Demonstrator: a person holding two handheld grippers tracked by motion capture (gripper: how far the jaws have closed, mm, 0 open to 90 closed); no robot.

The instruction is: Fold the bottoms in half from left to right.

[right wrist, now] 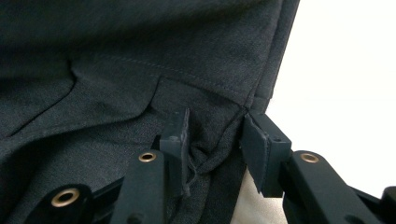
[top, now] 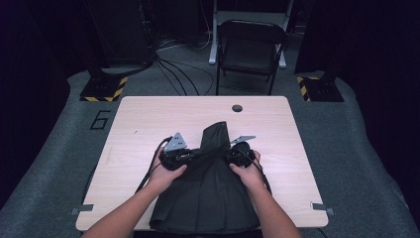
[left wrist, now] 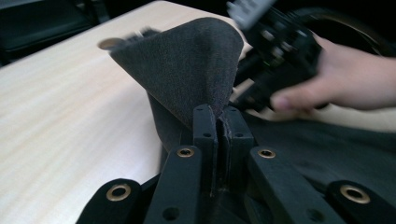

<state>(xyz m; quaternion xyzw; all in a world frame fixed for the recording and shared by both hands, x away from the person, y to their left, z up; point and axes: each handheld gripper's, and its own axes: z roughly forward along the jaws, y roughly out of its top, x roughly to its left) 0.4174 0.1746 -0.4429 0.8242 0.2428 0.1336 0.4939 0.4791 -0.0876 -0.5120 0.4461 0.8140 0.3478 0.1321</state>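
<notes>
On the left side of the high view, the left gripper (top: pixel 184 157) is clenched on a fold of the dark skirt (top: pixel 208 198). Its own view shows the two jaws pressed flat together with cloth between them, so the fabric rises in a peaked flap (left wrist: pixel 187 70) toward twelve o'clock. Lifting it this way looks meant to carry the upper part over for a fold.

The skirt lies on the near half of the table (top: pixel 148 119), its pleated hem hanging at the six o'clock edge and the raised part (top: pixel 216 134) standing between the two hands.

At about three o'clock of that raised part, the right gripper (top: pixel 237 154) rests on the skirt's edge. In its own view the jaws stand partly apart around a bunched seam (right wrist: pixel 210 154); whether the pads actually press on it I cannot tell. It probably pins that side while the other pulls.

Beyond the table at twelve o'clock stands a folding chair (top: pixel 250 47), with cables (top: pixel 173 69) on the floor at eleven, both well apart. Nothing on the tabletop blocks the fold; a small round hole (top: pixel 237 108) sits near the far edge.
</notes>
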